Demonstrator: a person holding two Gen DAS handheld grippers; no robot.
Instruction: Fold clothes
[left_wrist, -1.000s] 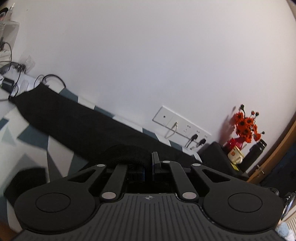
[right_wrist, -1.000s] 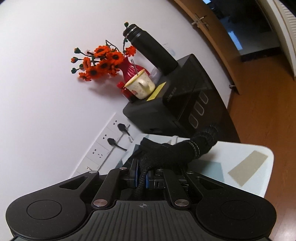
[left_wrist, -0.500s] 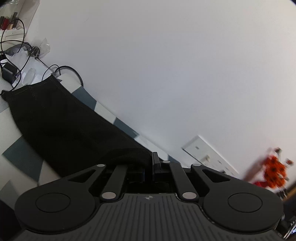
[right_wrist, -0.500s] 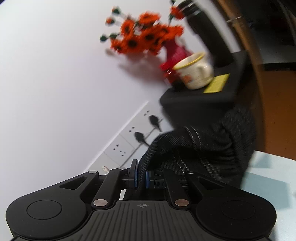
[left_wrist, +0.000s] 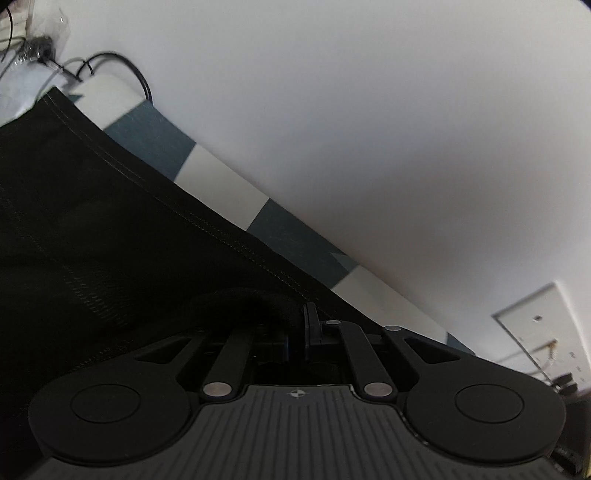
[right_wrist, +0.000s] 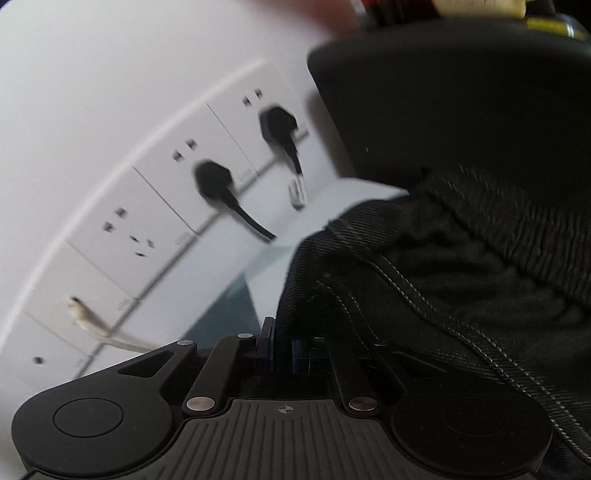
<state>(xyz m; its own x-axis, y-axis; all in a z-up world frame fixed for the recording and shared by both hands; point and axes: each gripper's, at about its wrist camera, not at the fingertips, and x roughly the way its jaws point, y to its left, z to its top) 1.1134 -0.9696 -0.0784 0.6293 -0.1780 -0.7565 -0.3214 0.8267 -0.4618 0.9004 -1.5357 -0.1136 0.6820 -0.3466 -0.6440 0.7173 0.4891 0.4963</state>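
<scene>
Against the white wall (left_wrist: 369, 129), at its far left end, a tangle of black cables (left_wrist: 110, 66) lies on the patterned tabletop (left_wrist: 221, 177), white with grey-blue patches. Out from the wall, a black garment (left_wrist: 92, 240) with pale stitched seams is spread over the table, its long edge running beside the wall's foot. The left gripper (left_wrist: 297, 336) is pinched narrow on a rolled bunch of that cloth, which humps up just ahead of the jaws.

Further right along the wall is a white socket panel (right_wrist: 177, 206), with two black plugs (right_wrist: 214, 181) and a white cable (right_wrist: 88, 325) in it. The right gripper (right_wrist: 282, 354) sits below the panel, its jaws clamped close on a fold of the same black garment (right_wrist: 461, 277); the ribbed waistband bunches to its right. Beyond the cloth, against the wall, stands a black box (right_wrist: 461, 92).
</scene>
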